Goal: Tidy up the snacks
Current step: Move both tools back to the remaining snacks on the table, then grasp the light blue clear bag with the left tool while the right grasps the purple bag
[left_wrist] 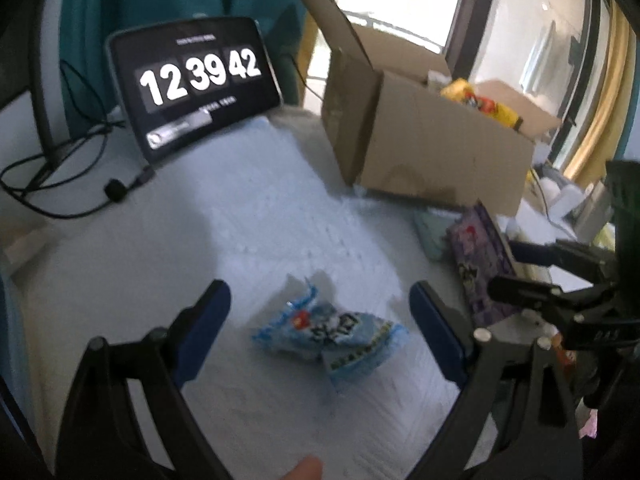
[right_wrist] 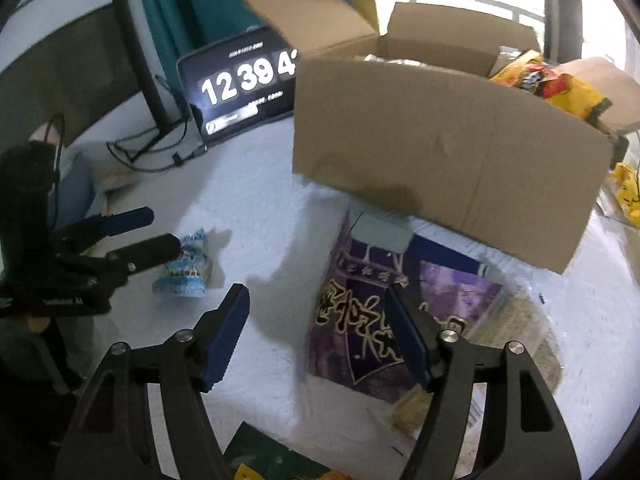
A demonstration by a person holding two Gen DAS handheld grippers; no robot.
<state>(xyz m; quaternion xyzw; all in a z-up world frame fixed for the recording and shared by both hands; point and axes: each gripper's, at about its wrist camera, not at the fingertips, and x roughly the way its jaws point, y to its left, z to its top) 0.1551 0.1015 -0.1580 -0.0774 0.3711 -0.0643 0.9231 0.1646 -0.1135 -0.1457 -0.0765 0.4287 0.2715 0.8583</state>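
Left gripper (left_wrist: 320,320) jaws stand wide apart with nothing pressed between the blue pads. A small blue snack packet (left_wrist: 332,336) lies on the white-covered bench (left_wrist: 240,208) in the lower centre of the left wrist view, in the gap between the two fingers and apart from both pads. Right gripper (right_wrist: 316,336) jaws are likewise parted and empty. In the right wrist view its right finger overlaps a purple snack bag (right_wrist: 360,312) lying flat on the bench at lower centre; whether the pad touches the bag cannot be told. A dark blue flat item (right_wrist: 444,258) lies just beyond the purple bag, against the foot of a cardboard box (right_wrist: 440,152). The box occupies the upper right of both views, flaps open, with a yellow snack bag (right_wrist: 560,88) protruding from its top at the right. A tablet (left_wrist: 196,84) showing a clock leans at upper left, with black cables (left_wrist: 60,172) beside it.
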